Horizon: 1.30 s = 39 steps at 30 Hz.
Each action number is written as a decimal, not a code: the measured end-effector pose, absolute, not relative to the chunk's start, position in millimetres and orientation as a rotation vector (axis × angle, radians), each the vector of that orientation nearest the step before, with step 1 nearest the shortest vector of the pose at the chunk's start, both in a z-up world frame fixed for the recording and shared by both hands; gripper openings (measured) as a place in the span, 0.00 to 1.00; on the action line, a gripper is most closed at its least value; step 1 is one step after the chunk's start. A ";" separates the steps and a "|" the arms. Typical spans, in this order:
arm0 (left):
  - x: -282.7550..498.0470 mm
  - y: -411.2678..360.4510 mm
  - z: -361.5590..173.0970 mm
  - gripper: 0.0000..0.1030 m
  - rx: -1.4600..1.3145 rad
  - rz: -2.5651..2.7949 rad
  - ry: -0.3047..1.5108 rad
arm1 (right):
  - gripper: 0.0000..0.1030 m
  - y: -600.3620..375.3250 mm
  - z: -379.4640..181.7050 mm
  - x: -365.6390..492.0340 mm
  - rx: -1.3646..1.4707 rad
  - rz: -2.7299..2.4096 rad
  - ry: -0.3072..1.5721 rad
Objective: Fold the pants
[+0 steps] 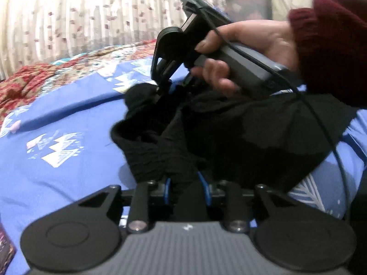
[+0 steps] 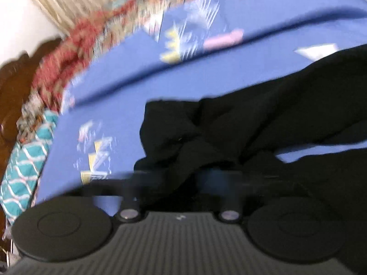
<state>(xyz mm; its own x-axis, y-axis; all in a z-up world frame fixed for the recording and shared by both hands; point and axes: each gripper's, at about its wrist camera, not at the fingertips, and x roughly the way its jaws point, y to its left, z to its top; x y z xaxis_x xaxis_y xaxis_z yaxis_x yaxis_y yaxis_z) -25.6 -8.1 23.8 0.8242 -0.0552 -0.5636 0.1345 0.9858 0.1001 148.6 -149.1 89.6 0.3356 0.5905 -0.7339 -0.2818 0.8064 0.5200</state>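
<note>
Pants of black soft fabric (image 1: 229, 126) lie bunched on a blue bedsheet printed with white and yellow shapes (image 1: 68, 119). In the left wrist view, the left gripper (image 1: 187, 181) has its blue-edged fingers (image 1: 168, 184) pressed onto a gathered ridge of the black cloth, which rises taut from the pinch toward the heap. Beyond the heap, the right gripper (image 1: 164, 84), a black and grey hand-held tool, points down at the far edge of the pants; its tips sink into the dark cloth there, so how they stand cannot be told from this side. A bare right hand (image 1: 240, 52) in a dark red knitted sleeve (image 1: 332, 45) grasps its handle, and a black cable (image 1: 321, 119) trails across the fabric. Behind are a red floral quilt (image 1: 34, 80), a cream patterned curtain (image 1: 91, 18) and a teal-lidded plastic box (image 1: 248, 2).

In the right wrist view, heavily blurred, the pants (image 2: 252, 126) spread from the right gripper (image 2: 215, 176) toward the right edge over the blue sheet (image 2: 114, 114). Black cloth covers its fingers, and I cannot tell whether they are spread or closed. A teal lattice-patterned cloth (image 2: 25, 160) and dark brown wooden furniture (image 2: 11, 87) sit at the left.
</note>
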 end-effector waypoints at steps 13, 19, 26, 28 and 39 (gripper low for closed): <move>-67.8 158.7 10.6 0.47 -0.471 0.298 0.714 | 0.45 110.0 76.4 141.4 -0.083 0.865 1.034; -98.6 159.1 16.1 0.75 -0.458 0.230 0.659 | 0.57 32.6 95.8 111.7 0.033 0.955 0.861; -117.9 205.8 4.4 0.76 -0.872 0.139 0.619 | 0.57 -79.0 97.1 47.0 0.090 1.107 0.867; -105.0 214.6 -0.7 0.74 -0.950 0.110 0.627 | 0.58 -95.0 94.8 22.8 0.046 1.173 0.888; -93.6 183.5 31.5 0.15 -0.648 0.273 0.658 | 0.03 -8.3 29.1 -36.1 -0.159 1.408 1.194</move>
<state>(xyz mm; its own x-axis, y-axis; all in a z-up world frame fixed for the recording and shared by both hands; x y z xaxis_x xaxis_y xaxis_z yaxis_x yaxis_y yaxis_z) -93.6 183.5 31.5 0.7652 0.0353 -0.6428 -0.4298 0.7714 -0.4692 -36.1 -8.3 29.1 -0.2693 0.6592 -0.7021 -0.8003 0.2524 0.5439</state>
